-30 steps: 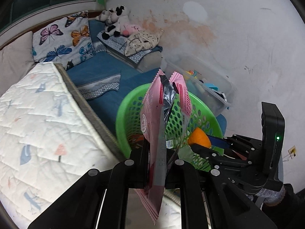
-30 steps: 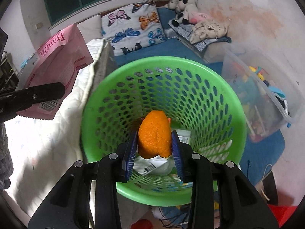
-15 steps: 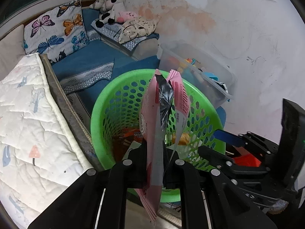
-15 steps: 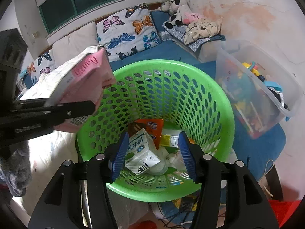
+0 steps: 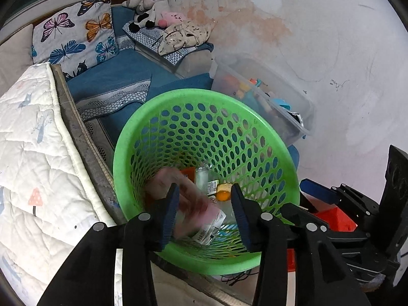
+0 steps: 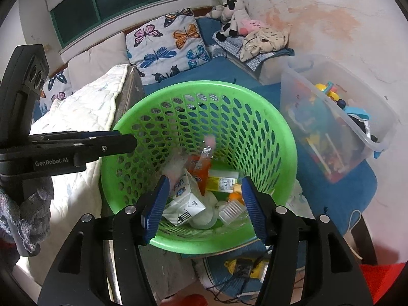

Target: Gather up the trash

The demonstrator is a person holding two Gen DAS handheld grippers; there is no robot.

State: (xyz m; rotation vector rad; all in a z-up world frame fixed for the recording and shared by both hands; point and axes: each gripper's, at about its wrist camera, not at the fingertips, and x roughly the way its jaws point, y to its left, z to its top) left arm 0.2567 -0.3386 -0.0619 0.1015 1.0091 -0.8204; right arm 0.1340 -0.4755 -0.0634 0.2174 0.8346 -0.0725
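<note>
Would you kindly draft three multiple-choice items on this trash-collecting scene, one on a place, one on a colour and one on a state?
1. Where does the clear storage bin of toys stand in the right wrist view?
A. right of the basket
B. inside the basket
C. on the mattress

2. What colour is the perforated basket?
A. blue
B. green
C. white

3. How do the jaws of the right gripper stand?
A. shut on an orange peel
B. shut on a carton
C. open, holding nothing

Key: 1 A, the bin sits against the wall, right of the basket's rim. 2 B, its rim and holed wall are bright green. 3 C, the blue pads stand apart and the milk carton lies below them in the basket; the jaws have just been opening.
</note>
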